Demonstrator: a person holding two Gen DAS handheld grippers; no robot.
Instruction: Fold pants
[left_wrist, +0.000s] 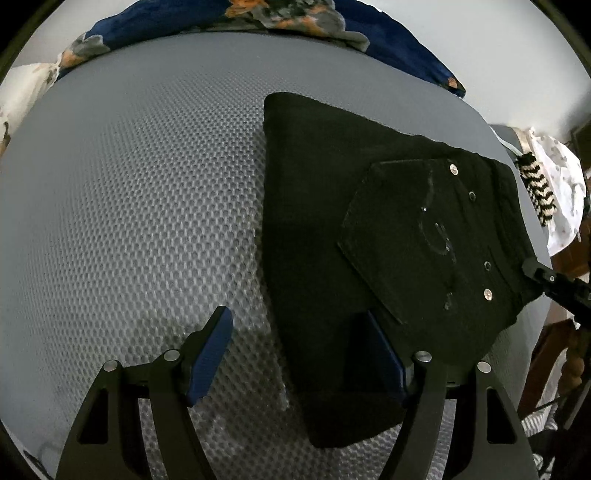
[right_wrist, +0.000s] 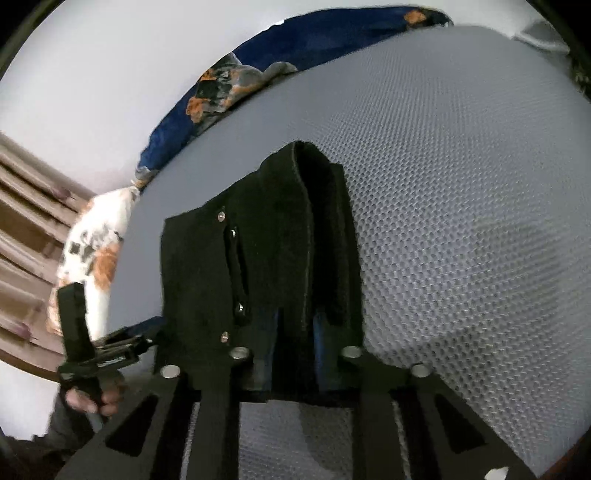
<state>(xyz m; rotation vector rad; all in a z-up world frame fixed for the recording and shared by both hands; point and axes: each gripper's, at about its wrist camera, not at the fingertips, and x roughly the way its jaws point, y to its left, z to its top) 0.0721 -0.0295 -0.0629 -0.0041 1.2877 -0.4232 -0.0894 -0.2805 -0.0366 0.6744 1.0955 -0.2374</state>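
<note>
Black pants, folded into a compact wedge with a back pocket and metal rivets facing up, lie on a grey mesh surface. My left gripper is open wide over their near corner; the left pad is above bare mesh and the right pad sits by the fabric, neither pressing. In the right wrist view, my right gripper has its jaws narrow, pinching a raised fold at the near edge of the pants. Its black tip also shows at the waistband in the left wrist view. A hand holds the left gripper's handle.
A dark blue floral blanket lines the far edge of the surface. A white patterned cloth and a black-and-white striped piece hang at the right, over wooden furniture. The grey mesh stretches wide beside the pants.
</note>
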